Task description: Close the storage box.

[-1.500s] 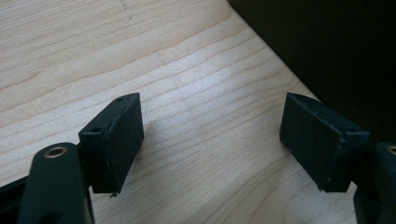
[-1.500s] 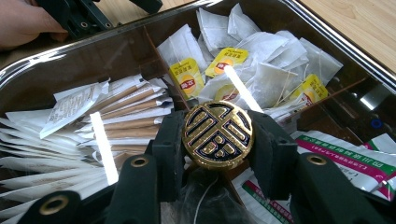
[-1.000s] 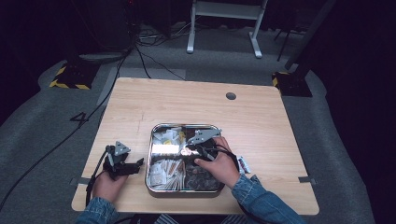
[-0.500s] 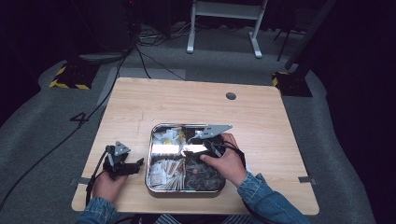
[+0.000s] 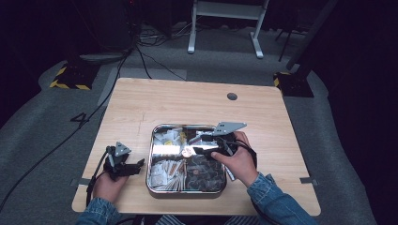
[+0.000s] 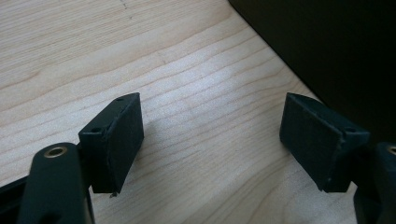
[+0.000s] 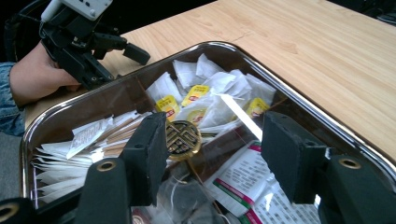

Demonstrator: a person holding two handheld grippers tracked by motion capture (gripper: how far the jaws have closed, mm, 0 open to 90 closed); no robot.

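R gripper (image 7: 210, 154) hangs released over steel tray (image 5: 155, 140) w/ gold round tag (image 7: 183, 138) touching one jaw; pick step, next likely closing on it. L gripper (image 6: 212, 140) released, idle on bench (image 5: 141, 103).

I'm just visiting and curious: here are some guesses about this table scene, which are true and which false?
1. The metal tray holds tea bags. True.
2. The left gripper is clamped on a packet. False: its jaws stand wide apart over bare table.
3. The right gripper is over the tray. True.
4. A round gold-patterned tag lies beside the right gripper's jaw. True.
5. The tray sits on the floor. False: it rests on the wooden table.
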